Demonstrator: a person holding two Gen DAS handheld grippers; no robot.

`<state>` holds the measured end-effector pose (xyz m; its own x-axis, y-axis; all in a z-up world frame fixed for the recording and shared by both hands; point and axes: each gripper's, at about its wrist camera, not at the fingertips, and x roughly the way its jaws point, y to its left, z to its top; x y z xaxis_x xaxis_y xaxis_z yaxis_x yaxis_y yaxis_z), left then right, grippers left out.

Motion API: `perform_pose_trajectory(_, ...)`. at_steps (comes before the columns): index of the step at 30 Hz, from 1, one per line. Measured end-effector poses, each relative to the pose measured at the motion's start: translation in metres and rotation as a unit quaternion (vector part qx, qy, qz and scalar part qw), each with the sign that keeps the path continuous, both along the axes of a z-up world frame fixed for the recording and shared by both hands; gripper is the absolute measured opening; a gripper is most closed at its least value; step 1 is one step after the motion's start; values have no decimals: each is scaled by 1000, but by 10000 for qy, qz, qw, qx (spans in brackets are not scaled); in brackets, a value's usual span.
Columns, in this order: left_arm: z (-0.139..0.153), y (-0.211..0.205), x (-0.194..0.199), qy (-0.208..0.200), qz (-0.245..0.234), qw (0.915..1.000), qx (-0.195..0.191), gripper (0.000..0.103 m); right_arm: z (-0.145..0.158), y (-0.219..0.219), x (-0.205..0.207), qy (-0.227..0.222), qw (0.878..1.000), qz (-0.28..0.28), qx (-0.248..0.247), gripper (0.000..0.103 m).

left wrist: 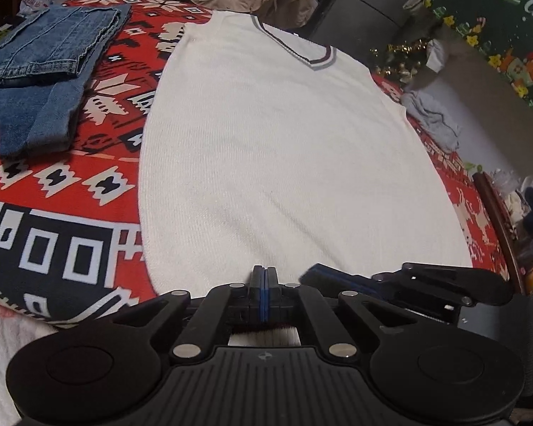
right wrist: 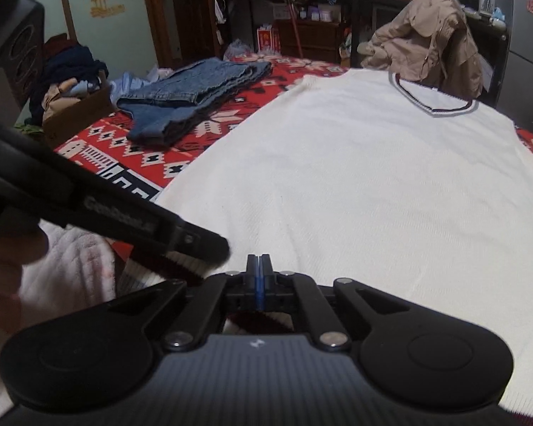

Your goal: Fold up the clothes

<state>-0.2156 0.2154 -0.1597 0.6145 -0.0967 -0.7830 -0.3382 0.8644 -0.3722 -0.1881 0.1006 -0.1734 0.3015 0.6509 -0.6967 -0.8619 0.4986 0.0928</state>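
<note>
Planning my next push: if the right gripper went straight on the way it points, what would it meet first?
Probably the white knitted sleeveless vest itself: the right gripper, fingers shut, points down onto its near hem; depth is unclear.

Cluttered home bedroom: patterned bedspread (left wrist: 71, 184), jacket-draped chair (right wrist: 426, 49).

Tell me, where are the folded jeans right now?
The folded jeans lie on the red patterned blanket, at the far left in both wrist views, beside the spread white vest and apart from it.
</note>
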Motion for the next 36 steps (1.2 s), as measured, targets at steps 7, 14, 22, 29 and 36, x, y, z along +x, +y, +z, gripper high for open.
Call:
perform_pose_trajectory(7, 15, 16, 9, -335, 326, 9989, 27, 0, 14, -6, 3, 24, 9999, 85, 90, 0)
perform_pose_trajectory(14, -7, 25, 26, -188, 418, 9987, -203, 0, 7, 38, 29, 52, 9998, 63, 177, 0)
perform_pose_trajectory(22, 0, 3, 1, 164, -81, 9997, -155, 2, -1, 12, 9, -19, 9996, 285, -85, 1)
perform_pose_trajectory(29, 9, 4, 2, 129, -24, 9997, -193, 2, 11, -19, 6, 13, 9999, 109, -35, 4)
perform_pose_trajectory(36, 5, -9, 34, -68, -100, 9993, -352, 1, 7, -9, 48, -9, 9993, -370, -33, 4)
